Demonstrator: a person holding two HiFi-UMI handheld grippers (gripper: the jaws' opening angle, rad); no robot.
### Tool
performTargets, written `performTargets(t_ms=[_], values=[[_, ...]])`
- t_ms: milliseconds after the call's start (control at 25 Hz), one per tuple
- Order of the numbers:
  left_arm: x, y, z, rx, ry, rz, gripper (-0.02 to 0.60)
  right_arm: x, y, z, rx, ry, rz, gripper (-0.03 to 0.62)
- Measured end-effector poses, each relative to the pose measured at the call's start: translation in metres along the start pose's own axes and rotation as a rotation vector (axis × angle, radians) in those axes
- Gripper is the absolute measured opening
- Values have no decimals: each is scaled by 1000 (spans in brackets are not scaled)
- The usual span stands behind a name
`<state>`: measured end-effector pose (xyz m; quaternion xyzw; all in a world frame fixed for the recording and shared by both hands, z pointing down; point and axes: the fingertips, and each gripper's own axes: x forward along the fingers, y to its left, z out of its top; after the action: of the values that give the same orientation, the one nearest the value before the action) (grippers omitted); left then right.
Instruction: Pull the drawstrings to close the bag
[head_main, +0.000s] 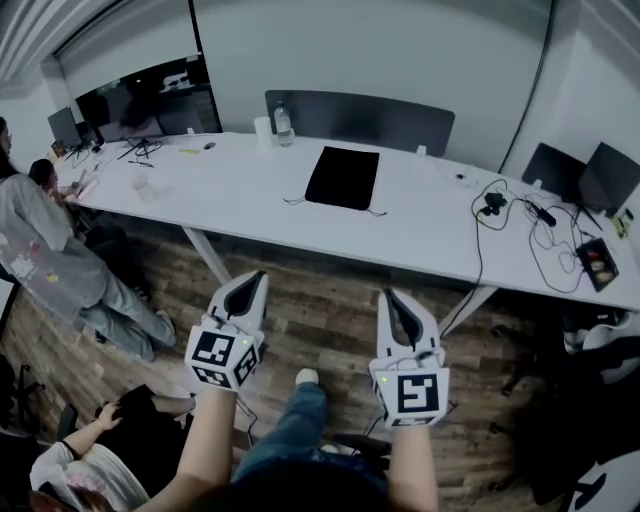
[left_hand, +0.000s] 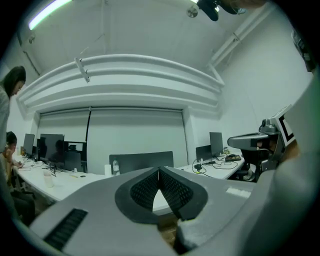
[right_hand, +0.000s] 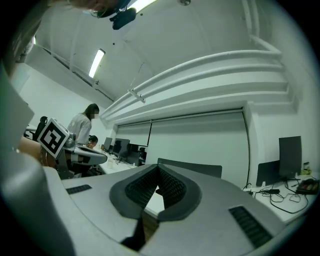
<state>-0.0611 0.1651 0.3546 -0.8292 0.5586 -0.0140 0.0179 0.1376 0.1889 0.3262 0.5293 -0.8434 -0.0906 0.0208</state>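
Both pairs of jaws were pressed together on nothing, left gripper (head_main: 254, 280) and right gripper (head_main: 393, 298) well short of the black drawstring bag (head_main: 343, 177) lying flat ahead on the white table (head_main: 230, 185), its drawstrings (head_main: 376, 211) seemingly unpulled, so the closing was all left to do.

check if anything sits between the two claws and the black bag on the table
Nothing visible does. The black bag lies flat on the white table with bare tabletop on its near side. The left claw and right claw, both shut and empty, are over the wooden floor, short of the table edge.
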Motion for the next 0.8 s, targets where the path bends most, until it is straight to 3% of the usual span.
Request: performTargets(t_ms=[520, 800], values=[[153, 108, -19, -17, 42, -67, 9, 165, -49, -39, 32, 72, -15, -5], [224, 159, -41, -37, 94, -130, 49, 239, -70, -75, 53, 178, -46, -3]])
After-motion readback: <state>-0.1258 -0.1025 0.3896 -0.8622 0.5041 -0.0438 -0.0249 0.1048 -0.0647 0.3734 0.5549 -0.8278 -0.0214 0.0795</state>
